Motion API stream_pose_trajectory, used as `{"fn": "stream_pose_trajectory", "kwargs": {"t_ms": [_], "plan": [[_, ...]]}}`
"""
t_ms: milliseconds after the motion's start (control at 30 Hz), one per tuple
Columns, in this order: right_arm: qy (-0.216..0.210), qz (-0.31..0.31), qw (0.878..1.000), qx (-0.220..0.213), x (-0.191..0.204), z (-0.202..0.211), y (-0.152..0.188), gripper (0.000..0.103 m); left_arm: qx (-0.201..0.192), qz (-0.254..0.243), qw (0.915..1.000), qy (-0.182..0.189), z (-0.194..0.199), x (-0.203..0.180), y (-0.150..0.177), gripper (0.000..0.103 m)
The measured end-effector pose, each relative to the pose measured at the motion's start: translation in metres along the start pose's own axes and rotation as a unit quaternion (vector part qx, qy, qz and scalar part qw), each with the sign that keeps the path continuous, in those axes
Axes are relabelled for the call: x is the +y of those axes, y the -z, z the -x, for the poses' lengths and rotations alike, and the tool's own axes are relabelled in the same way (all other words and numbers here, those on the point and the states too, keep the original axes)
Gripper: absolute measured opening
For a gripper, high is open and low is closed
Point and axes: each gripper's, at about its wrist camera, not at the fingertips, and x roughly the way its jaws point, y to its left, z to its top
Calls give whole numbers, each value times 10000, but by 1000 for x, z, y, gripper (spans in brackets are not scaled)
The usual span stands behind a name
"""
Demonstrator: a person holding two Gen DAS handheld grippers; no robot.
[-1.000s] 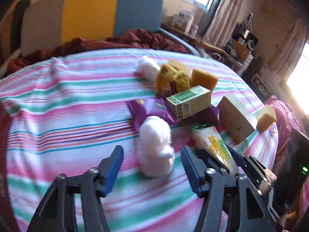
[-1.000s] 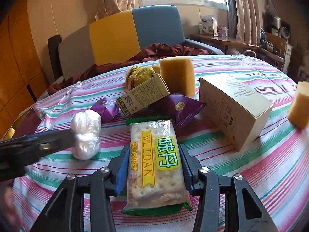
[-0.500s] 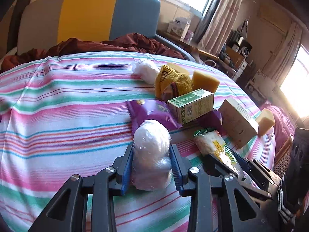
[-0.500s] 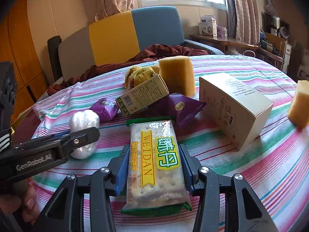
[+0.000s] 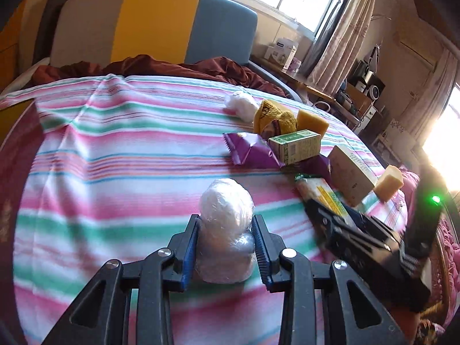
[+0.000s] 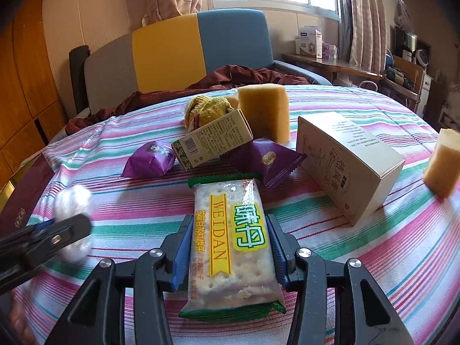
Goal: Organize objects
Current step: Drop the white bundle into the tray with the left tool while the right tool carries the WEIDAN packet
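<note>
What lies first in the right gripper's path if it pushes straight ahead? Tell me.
The right gripper is shut on the cracker packet. Straight ahead, the packet's far end would probably reach the purple snack pouch first, with the small green carton just behind; depth is uncertain.

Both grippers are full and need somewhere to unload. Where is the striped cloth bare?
Bare: the striped cloth left of the purple packet, up to the red blanket. Crowded: the right side, around the green box and tan carton.
</note>
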Motion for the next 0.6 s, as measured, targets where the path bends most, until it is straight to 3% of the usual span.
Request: {"fn": "stream_pose_trajectory", "kwargs": {"t_ms": [367,600], "plan": [[164,136,9998,10,4,0,0,49,-430,76,9990,-64,68,20,9,35],[253,199,9995,16,6,1,0,49,-687,320,9965,-344,109,57,9,35]]}}
